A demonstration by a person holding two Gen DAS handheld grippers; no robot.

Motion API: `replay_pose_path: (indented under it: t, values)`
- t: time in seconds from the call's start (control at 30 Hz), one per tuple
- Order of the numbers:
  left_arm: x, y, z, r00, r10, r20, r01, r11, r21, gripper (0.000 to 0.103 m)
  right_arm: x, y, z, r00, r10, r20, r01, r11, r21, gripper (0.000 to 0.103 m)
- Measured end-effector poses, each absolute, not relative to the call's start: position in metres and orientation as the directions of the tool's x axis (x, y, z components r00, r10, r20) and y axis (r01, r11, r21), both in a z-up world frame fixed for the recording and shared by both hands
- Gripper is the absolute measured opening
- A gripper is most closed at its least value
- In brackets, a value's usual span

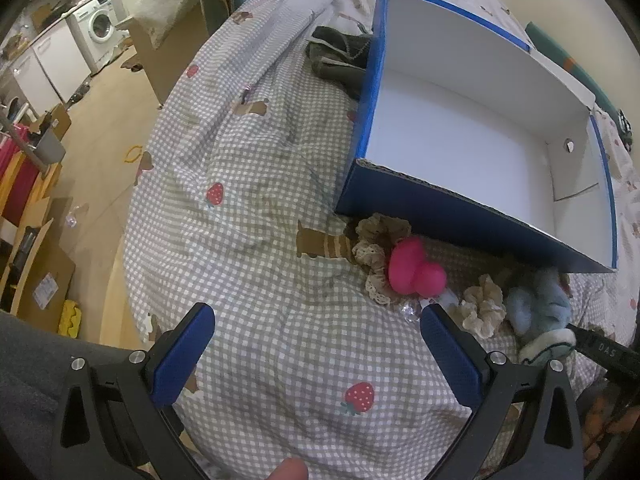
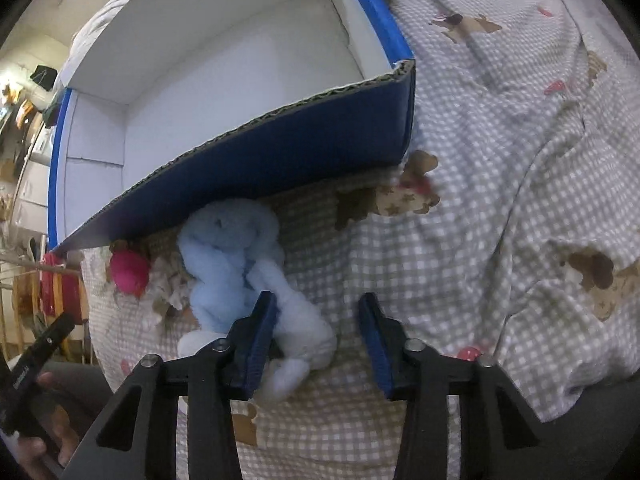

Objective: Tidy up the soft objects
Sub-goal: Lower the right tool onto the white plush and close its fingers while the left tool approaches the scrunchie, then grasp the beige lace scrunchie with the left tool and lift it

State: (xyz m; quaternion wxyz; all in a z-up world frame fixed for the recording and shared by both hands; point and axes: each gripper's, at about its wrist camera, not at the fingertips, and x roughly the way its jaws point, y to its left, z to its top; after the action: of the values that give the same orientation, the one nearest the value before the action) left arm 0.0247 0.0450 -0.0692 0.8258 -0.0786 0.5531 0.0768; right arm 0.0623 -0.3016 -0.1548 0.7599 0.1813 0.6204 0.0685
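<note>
Lying against the blue box's [image 2: 256, 152] near wall on the bedspread [image 2: 500, 184], the pale blue plush [image 2: 232, 256] touches only the right gripper's [image 2: 318, 334] left pad, jaws part-spread; closing could miss it. Left gripper [image 1: 316, 354] hangs spread.

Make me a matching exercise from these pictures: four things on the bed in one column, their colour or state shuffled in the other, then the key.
Things:
1. cardboard box
2. fluffy toy
3. round plush
4. left hand-held gripper

States:
A. bright pink
B. open, nothing between its fingers
C. blue outside, white inside, empty
D. pale blue, beside the right hand-held gripper

Pairs: 1-C, 2-D, 3-A, 4-B
</note>
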Motion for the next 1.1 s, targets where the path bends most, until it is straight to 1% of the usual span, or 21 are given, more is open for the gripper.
replay_pose_path:
  t: [0.07, 0.13, 0.23, 0.3, 0.37, 0.47, 0.53, 0.67, 0.73, 0.8, 0.87, 0.9, 0.93, 0.97, 1.0, 1.03, 1.1]
  values:
    - [0.026, 0.047, -0.069, 0.376, 0.041, -0.926, -0.217, 0.975, -0.045, 0.102, 0.063, -0.296, -0.152, 0.251, 0.331, -0.91, 0.122, 0.922, 0.369, 0.023]
    - [0.027, 0.049, -0.069, 0.377, 0.042, -0.925, -0.223, 0.974, -0.046, 0.102, 0.063, -0.311, -0.135, 0.297, 0.327, -0.897, 0.114, 0.921, 0.374, 0.022]
    - [0.029, 0.051, -0.07, 0.371, 0.049, -0.927, -0.23, 0.972, -0.041, 0.102, 0.057, -0.317, -0.106, 0.419, 0.284, -0.862, 0.11, 0.927, 0.359, 0.022]
    - [0.029, 0.052, -0.071, 0.366, 0.05, -0.929, -0.233, 0.972, -0.04, 0.102, 0.052, -0.323, -0.089, 0.492, 0.278, -0.825, 0.112, 0.92, 0.376, 0.022]
    - [0.032, 0.055, -0.072, 0.358, 0.035, -0.933, -0.228, 0.972, -0.051, 0.102, 0.053, -0.326, -0.081, 0.508, 0.297, -0.809, 0.1, 0.912, 0.397, 0.022]
    - [0.041, 0.063, -0.07, 0.35, 0.015, -0.937, -0.228, 0.971, -0.07, 0.102, 0.058, -0.322, -0.087, 0.471, 0.355, -0.807, 0.095, 0.89, 0.446, 0.022]
    - [0.049, 0.07, -0.066, 0.345, 0.014, -0.939, -0.228, 0.971, -0.069, 0.093, 0.052, -0.319, -0.098, 0.455, 0.379, -0.806, 0.088, 0.882, 0.464, 0.022]
    - [0.064, 0.084, -0.066, 0.322, -0.024, -0.947, -0.247, 0.963, -0.109, 0.085, 0.05, -0.312, -0.101, 0.434, 0.417, -0.798, 0.056, 0.872, 0.486, 0.022]
    - [0.073, 0.082, -0.068, 0.308, -0.057, -0.95, -0.222, 0.967, -0.13, 0.079, 0.052, -0.306, -0.102, 0.426, 0.436, -0.792, 0.035, 0.867, 0.496, 0.022]
    - [0.083, 0.074, -0.072, 0.297, -0.065, -0.953, -0.187, 0.974, -0.125, 0.074, 0.052, -0.3, -0.101, 0.423, 0.451, -0.786, 0.017, 0.863, 0.505, 0.022]
    - [0.093, 0.067, -0.082, 0.268, -0.079, -0.96, -0.16, 0.979, -0.126, 0.064, 0.055, -0.295, -0.1, 0.421, 0.465, -0.779, 0.005, 0.858, 0.514, 0.022]
    - [0.097, 0.063, -0.089, 0.243, -0.103, -0.965, -0.15, 0.979, -0.142, 0.055, 0.055, -0.293, -0.1, 0.42, 0.468, -0.778, 0.001, 0.857, 0.515, 0.022]
    - [0.101, 0.059, -0.096, 0.216, -0.127, -0.968, -0.143, 0.977, -0.16, 0.041, 0.056, -0.291, -0.099, 0.42, 0.47, -0.776, -0.003, 0.856, 0.517, 0.022]
    - [0.104, 0.055, -0.103, 0.197, -0.16, -0.967, -0.14, 0.972, -0.189, 0.035, 0.058, -0.288, -0.099, 0.418, 0.473, -0.776, -0.006, 0.855, 0.518, 0.022]
    - [0.107, 0.052, -0.109, 0.178, -0.191, -0.965, -0.137, 0.967, -0.216, 0.033, 0.059, -0.286, -0.099, 0.417, 0.475, -0.775, -0.009, 0.855, 0.519, 0.022]
    - [0.109, 0.048, -0.115, 0.164, -0.198, -0.966, -0.134, 0.966, -0.22, 0.033, 0.06, -0.284, -0.099, 0.417, 0.473, -0.776, -0.012, 0.857, 0.516, 0.022]
    - [0.115, 0.044, -0.123, 0.153, -0.176, -0.972, -0.132, 0.971, -0.197, 0.033, 0.061, -0.282, -0.099, 0.415, 0.47, -0.779, -0.017, 0.86, 0.51, 0.022]
